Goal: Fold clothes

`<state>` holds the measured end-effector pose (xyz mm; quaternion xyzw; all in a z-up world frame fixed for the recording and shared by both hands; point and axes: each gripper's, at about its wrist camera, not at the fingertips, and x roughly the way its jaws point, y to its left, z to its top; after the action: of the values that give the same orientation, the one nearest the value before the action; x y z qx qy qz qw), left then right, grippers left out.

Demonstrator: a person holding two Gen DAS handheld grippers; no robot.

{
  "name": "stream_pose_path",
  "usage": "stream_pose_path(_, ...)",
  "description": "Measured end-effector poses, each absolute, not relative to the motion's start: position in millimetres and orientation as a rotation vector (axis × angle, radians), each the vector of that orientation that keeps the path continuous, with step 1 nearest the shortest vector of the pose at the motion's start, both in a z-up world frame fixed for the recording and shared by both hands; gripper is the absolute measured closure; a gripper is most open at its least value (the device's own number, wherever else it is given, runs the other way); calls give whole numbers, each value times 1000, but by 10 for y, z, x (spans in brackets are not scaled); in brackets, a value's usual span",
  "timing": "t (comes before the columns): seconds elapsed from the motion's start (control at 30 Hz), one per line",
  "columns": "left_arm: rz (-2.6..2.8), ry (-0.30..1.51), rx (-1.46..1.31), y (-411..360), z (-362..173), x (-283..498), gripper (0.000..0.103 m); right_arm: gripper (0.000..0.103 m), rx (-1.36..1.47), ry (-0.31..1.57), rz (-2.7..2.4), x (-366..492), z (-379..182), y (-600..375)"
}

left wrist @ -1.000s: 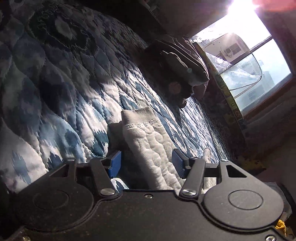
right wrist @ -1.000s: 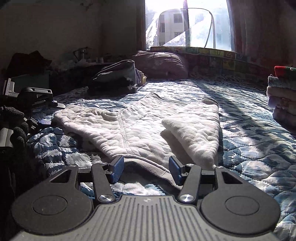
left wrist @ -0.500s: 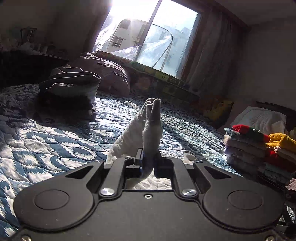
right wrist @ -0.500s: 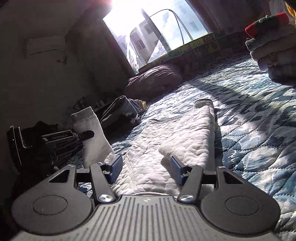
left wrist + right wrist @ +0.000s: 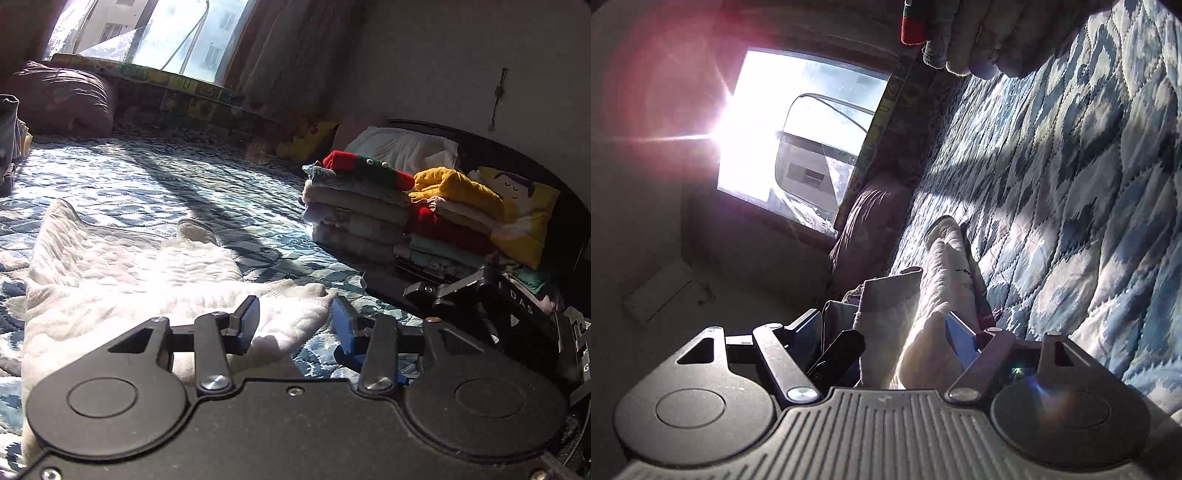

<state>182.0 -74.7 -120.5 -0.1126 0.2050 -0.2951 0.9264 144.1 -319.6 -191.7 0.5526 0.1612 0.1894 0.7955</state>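
Only readable writing I'm spotting is "DAS" in white letters on the black right gripper [image 5: 373, 354], which is poking in from the right side of the left wrist view, plus a lone "G" further along its edge; anything else is too blurry. The left gripper [image 5: 293, 321] is sitting low and roughly level over the bed [image 5: 155, 173], pointing toward the stack [image 5: 354, 206] of folded clothes by the wall, jaws spread wide and holding nothing, with the sleeve end of the white top [image 5: 122, 266] lying between and just under them. The top itself is lying spread out on the blue quilt in the sun, sleeve folded across its body. The right gripper is rolling hard to one side, so the bed is running up the right of its view, and its jaws are released too, straddling a bunched edge of the top without pinching it.
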Motion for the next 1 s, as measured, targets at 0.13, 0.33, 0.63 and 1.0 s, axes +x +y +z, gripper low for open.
stream_pose_path(0.13, -579, 379, -308, -311, -1027, 1731, 58, 29, 1128, 367, 356, 1525, -1921, -3135)
stream_pose_path(0.33, -311, 391, -458, 678, -1099, 1664, 59, 29, 918, 447, 315, 1641, -1830, -2892)
stream_pose_path(0.63, -207, 494, -455, 938, -1390, 1673, 61, 90, 566, 368, 320, 1561, -1536, -2523)
stream_pose_path(1.0, -400, 567, 16, 41, -1590, 1731, 65, 91, 656, 335, 346, 1277, -1427, -3001)
